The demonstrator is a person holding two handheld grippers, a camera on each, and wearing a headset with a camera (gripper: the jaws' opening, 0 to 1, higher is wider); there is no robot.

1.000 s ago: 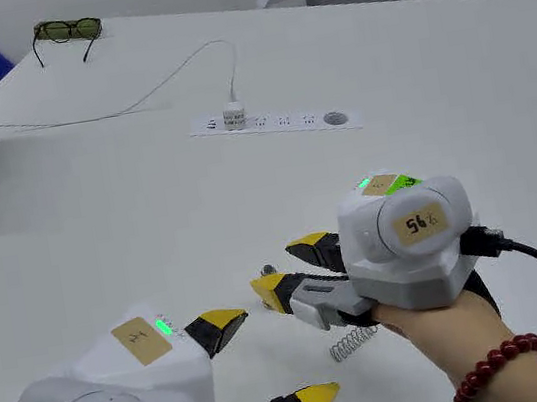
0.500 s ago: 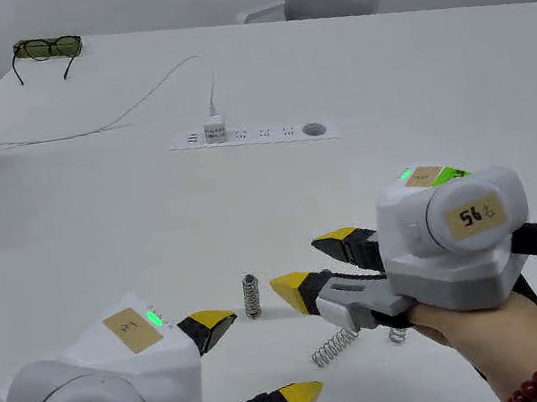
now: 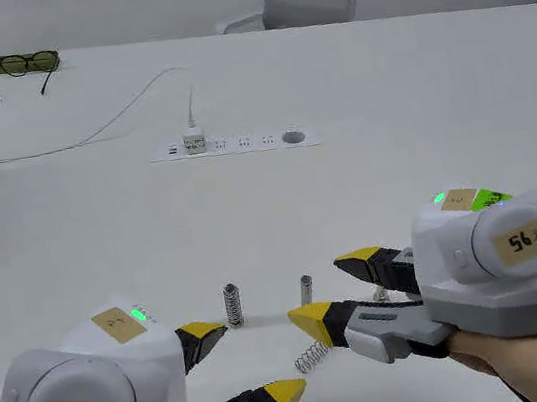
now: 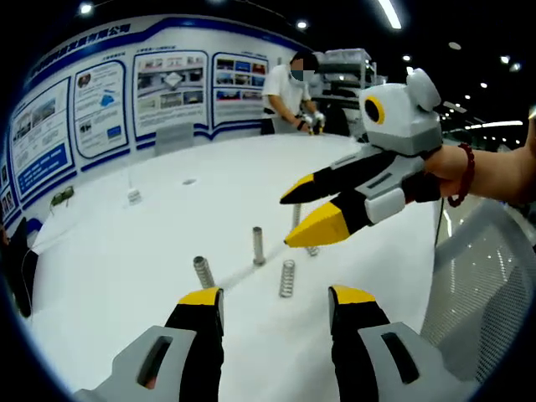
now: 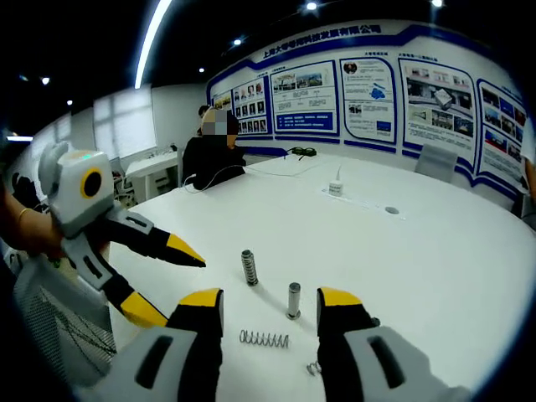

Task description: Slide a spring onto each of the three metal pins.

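1. Far left, low in head view: left hand-held gripper (image 4: 276,295), jaws apart, nothing between them, over the bench (image 3: 388,122) and short of the pins.
2. Just ahead of it: first pin (image 3: 232,306), upright, w/ a spring already round it. Counted as done.
3. Next to the right, nearer the person: loose spring (image 3: 312,357), flat on the bench, apart from both grippers, just in front of the next pin.
4. Behind that: bare pin (image 3: 306,288), upright, no spring on it.
5. Handling, by guess: spring v. light, thin wire, squashy, apt to roll or ping away if nipped hard. Best taken across the coils near one end w/ a gentle squeeze, leaving the other end clear for threading over the pin top. Pin prob. stiff; fixing to the bench not clear, so steady w/ the other gripper if needed.
6. Right: right hand-held gripper (image 5: 270,295), jaws apart, empty, tips near the bare pin, no contact apparent.
7. Furthest right: third pin (image 4: 296,219), part-hidden behind a jaw of the right gripper; cannot tell whether sprung.
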